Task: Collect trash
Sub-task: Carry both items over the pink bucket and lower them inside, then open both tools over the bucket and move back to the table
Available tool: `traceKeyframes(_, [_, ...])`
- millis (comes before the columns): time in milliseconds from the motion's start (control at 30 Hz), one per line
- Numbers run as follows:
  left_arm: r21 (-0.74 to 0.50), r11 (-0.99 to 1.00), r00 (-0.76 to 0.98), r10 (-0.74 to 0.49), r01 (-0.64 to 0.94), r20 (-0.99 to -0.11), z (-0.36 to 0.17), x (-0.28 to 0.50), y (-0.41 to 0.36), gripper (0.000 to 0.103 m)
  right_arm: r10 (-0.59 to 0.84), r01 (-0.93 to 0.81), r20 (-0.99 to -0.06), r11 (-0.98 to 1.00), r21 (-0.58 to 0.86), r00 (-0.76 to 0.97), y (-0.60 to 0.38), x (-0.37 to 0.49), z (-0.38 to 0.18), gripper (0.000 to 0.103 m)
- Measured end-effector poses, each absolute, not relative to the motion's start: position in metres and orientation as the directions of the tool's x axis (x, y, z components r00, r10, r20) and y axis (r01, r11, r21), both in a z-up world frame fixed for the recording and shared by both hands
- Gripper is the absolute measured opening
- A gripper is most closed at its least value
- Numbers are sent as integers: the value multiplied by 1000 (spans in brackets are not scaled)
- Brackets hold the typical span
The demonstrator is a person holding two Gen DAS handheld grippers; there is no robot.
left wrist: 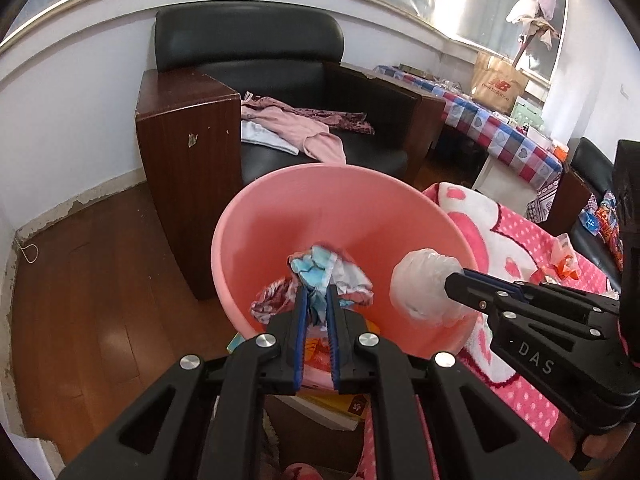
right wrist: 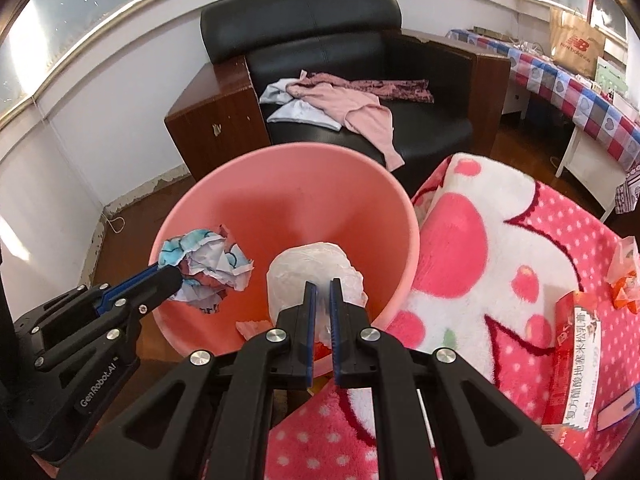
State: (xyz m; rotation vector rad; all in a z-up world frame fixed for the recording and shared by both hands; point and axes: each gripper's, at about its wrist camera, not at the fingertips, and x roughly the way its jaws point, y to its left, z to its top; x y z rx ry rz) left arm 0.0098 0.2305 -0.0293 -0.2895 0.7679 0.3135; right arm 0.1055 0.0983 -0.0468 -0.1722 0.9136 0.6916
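**Both tongs hold trash over the pink bin**

The left tongs [left wrist: 317,294] are closed on a crumpled printed paper wad [left wrist: 326,276], blue, white and red in colour, pinched between the blue-lined pads. The wad hangs above the open mouth of the pink bin [left wrist: 280,208], toward its left side as the right wrist view shows it.

The right tongs [right wrist: 323,286] are clamped nearly shut on a white plastic bag ball [right wrist: 310,268], with a thin fold of the plastic caught between the pads. That ball sits over the bin's right half, just beside the paper wad but apart from it. A small scrap of pinkish paper [right wrist: 250,326] shows inside the bin near its front wall.

The bin stands right against the edge of a pink dotted blanket [right wrist: 500,280]. On the blanket lie a red printed package [right wrist: 580,356] and an orange wrapper [right wrist: 624,284], well apart from the bin. Behind the bin is a black armchair [right wrist: 360,60] with pink clothing [right wrist: 352,104] strewn on its seat. A bench with a checked cloth [left wrist: 500,128] runs along the far wall, carrying a brown paper bag [left wrist: 498,82].
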Motion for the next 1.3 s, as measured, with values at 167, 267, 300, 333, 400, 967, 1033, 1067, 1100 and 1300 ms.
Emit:
traceKeyframes(167, [-150,905,670,174,-397,-722,-32,8,233,11,471,-617,-785,773,147,403,101,107,-50,13])
traceKeyframes(267, [-148,904,673,181,-401,-717,-30,7,235,17,475,-611,-782,776,156,403,99,109,-50,17])
traceKeyframes(300, [-149,903,674,183,-403,-716,-30,7,235,17,478,-609,-780,777,160,405,99,110,-49,21])
traceKeyframes(333, [-150,902,675,185,-405,-714,-29,6,235,18,483,-609,-777,776,165,405,98,110,-49,24])
traceKeyframes(400, [-150,902,679,187,-406,-710,-27,4,235,20,486,-608,-772,776,167,409,97,109,-48,26])
traceKeyframes(967, [-152,922,724,169,-356,-669,-3,-8,214,31,504,-590,-716,792,159,483,57,86,-17,26])
traceKeyframes(1033, [-153,928,732,158,-340,-663,1,-9,206,31,499,-582,-710,798,153,497,48,82,-13,26])
traceKeyframes(1067, [-153,931,734,154,-333,-661,2,-9,202,31,498,-578,-707,801,153,503,42,80,-11,26])
traceKeyframes(1100, [-153,933,736,149,-326,-660,2,-8,199,31,496,-573,-703,805,153,509,36,78,-9,26])
traceKeyframes(1300, [-147,950,745,115,-276,-658,6,-4,175,32,477,-537,-697,829,155,536,1,72,-1,26])
